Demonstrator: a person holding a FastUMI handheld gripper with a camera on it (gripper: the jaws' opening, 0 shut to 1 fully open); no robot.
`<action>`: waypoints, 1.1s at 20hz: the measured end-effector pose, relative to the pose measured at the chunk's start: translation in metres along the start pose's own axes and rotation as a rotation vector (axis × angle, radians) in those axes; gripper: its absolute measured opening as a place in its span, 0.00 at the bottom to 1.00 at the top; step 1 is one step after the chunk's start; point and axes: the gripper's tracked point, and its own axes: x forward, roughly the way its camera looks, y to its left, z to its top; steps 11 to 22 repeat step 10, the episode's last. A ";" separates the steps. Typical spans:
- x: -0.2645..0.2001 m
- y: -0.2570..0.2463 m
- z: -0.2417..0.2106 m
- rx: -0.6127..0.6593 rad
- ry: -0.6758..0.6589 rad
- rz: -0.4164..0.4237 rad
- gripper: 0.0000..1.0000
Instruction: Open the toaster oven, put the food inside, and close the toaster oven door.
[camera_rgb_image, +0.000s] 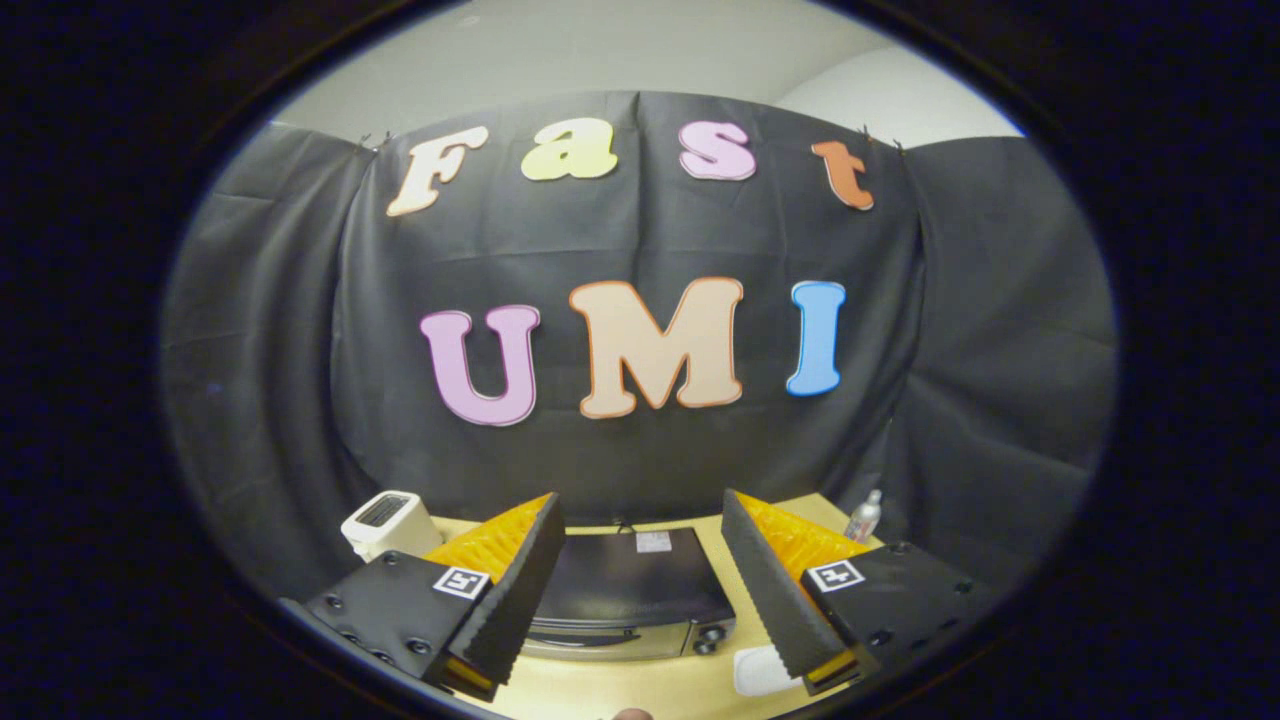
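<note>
gripper view: toaster oven (630, 590) below, between spread hand-held gripper (640, 600) fingers.

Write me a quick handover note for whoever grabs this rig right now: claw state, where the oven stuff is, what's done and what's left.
Claw: open, holding nothing, held above the table.
Toaster oven: on the wooden table, seen between the fingers from above and in front; its door looks shut, handle toward the claw.
White item: on the table in front of the oven, by the right finger, partly hidden; possibly the food, cannot tell.
Also there: a white appliance behind the left finger and a small clear bottle at the back right.
Done: nothing visible yet.
Left: open the door, put the food in, close the door.
</note>
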 end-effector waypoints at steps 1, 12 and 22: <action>-0.001 0.002 0.012 -0.004 -0.014 0.004 0.99; -0.005 -0.001 0.043 -0.021 -0.044 0.014 0.99; -0.005 -0.001 0.043 -0.021 -0.044 0.014 0.99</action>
